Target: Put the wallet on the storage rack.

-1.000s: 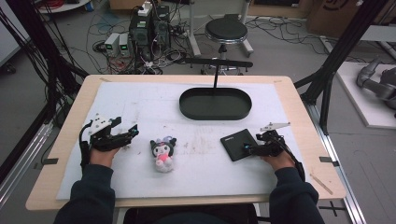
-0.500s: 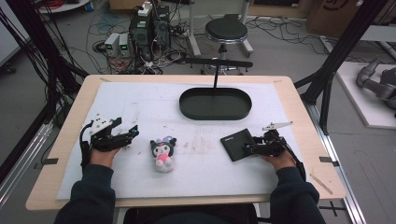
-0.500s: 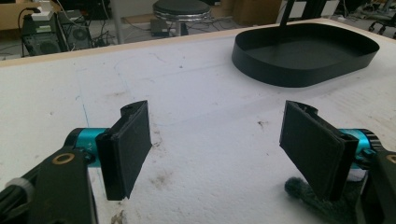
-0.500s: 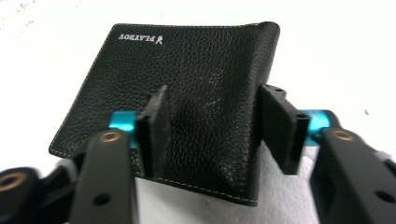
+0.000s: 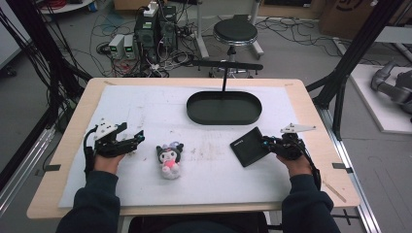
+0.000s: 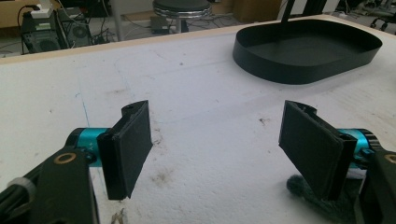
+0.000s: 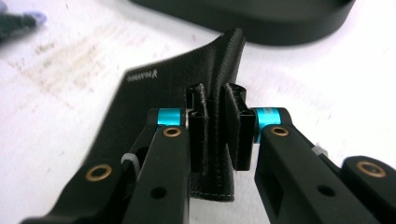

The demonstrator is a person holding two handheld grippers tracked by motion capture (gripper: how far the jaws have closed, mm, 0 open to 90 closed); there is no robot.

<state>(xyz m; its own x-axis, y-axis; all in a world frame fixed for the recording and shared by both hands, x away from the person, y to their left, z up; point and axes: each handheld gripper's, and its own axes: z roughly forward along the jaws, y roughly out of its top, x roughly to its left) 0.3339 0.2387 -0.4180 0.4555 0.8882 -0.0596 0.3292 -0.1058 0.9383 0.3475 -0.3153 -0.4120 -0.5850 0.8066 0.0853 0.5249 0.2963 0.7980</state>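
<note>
A black leather wallet (image 5: 248,146) lies on the white mat at the right. My right gripper (image 5: 270,143) is shut on its near right edge. In the right gripper view the pads (image 7: 198,122) pinch a raised fold of the wallet (image 7: 154,91). A small plush toy (image 5: 169,158) with a dark head and pink body lies left of centre. My left gripper (image 5: 131,141) rests on the mat to the plush's left, open with nothing between its fingers (image 6: 128,148). A corner of the plush (image 6: 303,192) shows beside the right finger in the left gripper view.
A black oval tray (image 5: 223,118) stands empty at the back centre of the mat, also seen as the tray (image 6: 289,70) and tray (image 7: 261,21) in the gripper views. A black post (image 5: 225,77) rises behind it. A stool and cables are on the floor beyond the table.
The right gripper has crept slightly forward at the wallet's edge. The left gripper and the plush have not moved.
</note>
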